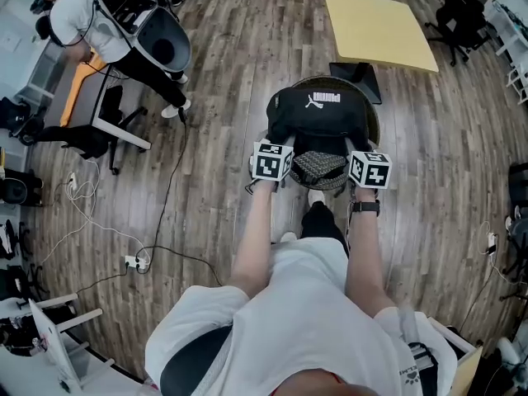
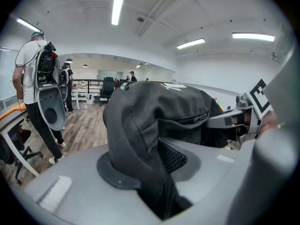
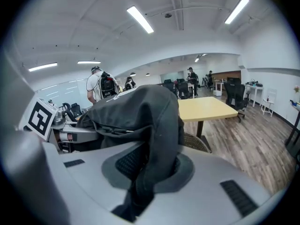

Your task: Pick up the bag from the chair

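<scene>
A black bag (image 1: 318, 110) with a white logo lies over a round wicker chair (image 1: 377, 128) straight in front of me. My left gripper (image 1: 277, 143) is shut on a fold of the bag's left side, and the dark fabric (image 2: 150, 125) is pinched between its jaws. My right gripper (image 1: 361, 147) is shut on the bag's right side, with a fold of the fabric (image 3: 157, 125) running down between its jaws. Each gripper view shows the other gripper across the bag. The chair's patterned seat (image 1: 320, 167) shows below the bag, between the two grippers.
A yellow table (image 1: 379, 30) stands just beyond the chair, with a dark base (image 1: 359, 77) under its near edge. A person wearing a backpack rig (image 1: 99, 15) stands far left by a desk. Cables and a power strip (image 1: 136, 261) lie on the wooden floor. Office chairs (image 1: 458, 11) stand far right.
</scene>
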A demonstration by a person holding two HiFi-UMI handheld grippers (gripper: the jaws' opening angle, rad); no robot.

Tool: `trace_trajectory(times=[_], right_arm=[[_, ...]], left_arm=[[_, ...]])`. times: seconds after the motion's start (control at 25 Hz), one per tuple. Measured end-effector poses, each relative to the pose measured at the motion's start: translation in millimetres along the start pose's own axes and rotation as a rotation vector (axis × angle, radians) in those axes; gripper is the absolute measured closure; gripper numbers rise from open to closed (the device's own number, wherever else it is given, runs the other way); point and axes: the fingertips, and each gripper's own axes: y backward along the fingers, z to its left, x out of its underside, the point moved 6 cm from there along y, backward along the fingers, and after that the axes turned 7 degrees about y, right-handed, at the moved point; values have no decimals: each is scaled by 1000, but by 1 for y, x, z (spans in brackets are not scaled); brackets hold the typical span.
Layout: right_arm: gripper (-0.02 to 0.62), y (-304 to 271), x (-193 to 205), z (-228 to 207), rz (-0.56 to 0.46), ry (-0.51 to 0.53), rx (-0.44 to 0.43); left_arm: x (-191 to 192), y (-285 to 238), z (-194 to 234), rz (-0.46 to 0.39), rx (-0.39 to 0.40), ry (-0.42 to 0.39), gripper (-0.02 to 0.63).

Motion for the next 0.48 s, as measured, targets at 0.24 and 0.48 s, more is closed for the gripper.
trace_trajectory(times=[0.24,0.48], right_arm=[[529,33,-19,8,-80,13,35],[529,64,-46,12,-166,25,78]], left_arm=[[-23,26,-14,-69,22,-55,466],[-55,48,-29,-145,44,-106,466]])
